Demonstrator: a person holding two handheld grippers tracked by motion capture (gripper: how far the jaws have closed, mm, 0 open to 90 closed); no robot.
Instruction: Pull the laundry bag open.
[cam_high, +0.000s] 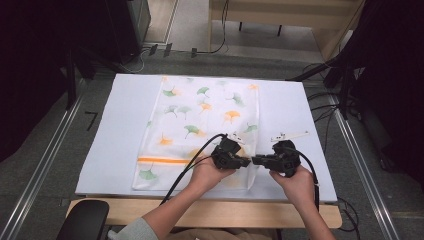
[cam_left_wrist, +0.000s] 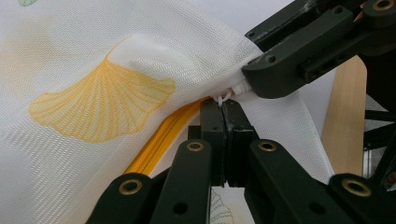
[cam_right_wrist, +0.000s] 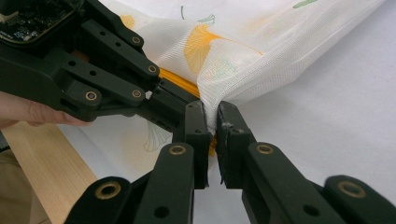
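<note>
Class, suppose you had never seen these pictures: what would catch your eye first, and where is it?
First, the white mesh bag printed with green and orange ginkgo leaves, lying flat on the white table. Next, at its near right corner, the left gripper shut on the white zipper pull at the end of the orange zipper, and the right gripper pinching the mesh beside it.

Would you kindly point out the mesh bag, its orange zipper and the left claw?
mesh bag (cam_high: 200, 115): high view, middle of the leaf-printed cloth.
orange zipper (cam_left_wrist: 156, 144): left gripper view, orange tape.
left claw (cam_left_wrist: 225, 119): left gripper view, between the closed tips.
</note>
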